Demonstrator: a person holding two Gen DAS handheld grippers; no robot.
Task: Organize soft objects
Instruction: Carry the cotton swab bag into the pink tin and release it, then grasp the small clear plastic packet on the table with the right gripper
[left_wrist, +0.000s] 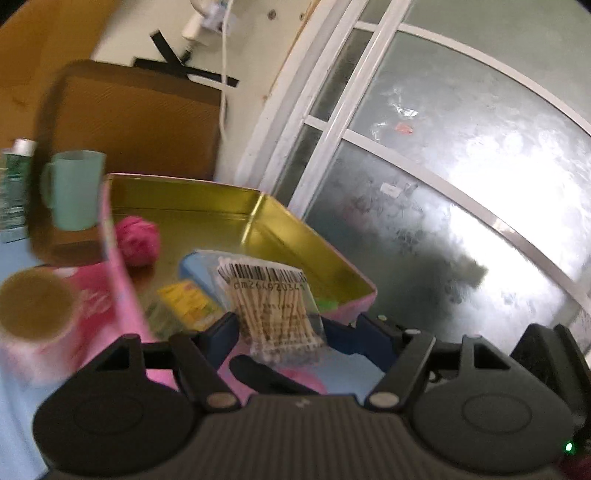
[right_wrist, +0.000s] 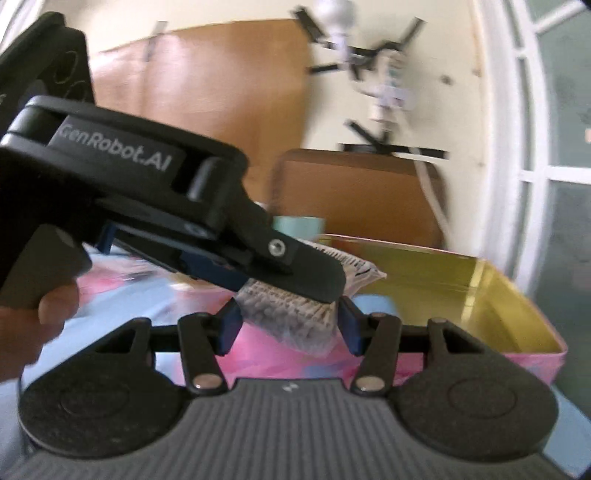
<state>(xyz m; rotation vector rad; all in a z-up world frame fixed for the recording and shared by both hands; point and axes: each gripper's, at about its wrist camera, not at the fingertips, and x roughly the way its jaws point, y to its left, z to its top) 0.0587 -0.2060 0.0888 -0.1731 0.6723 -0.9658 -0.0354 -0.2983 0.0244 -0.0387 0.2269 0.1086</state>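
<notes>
left wrist view: my left claw (left_wrist: 282, 332) stands part open, with a clear pack of cotton swabs (left_wrist: 275, 310) between its blue fingers (left_wrist: 221, 330); whether they press on the pack, i cannot tell. right wrist view: my right claw (right_wrist: 288, 325) sits either side of the same pack (right_wrist: 295, 317); contact cannot be confirmed there either. my left claw (right_wrist: 317, 277) crosses above it. beyond the pack lies an open tin (left_wrist: 258, 206), gold inside, pink outside, holding a pink ball (left_wrist: 137, 240) and a blue packet (left_wrist: 195, 267). a mint mug (left_wrist: 75, 188) stands behind the tin.
</notes>
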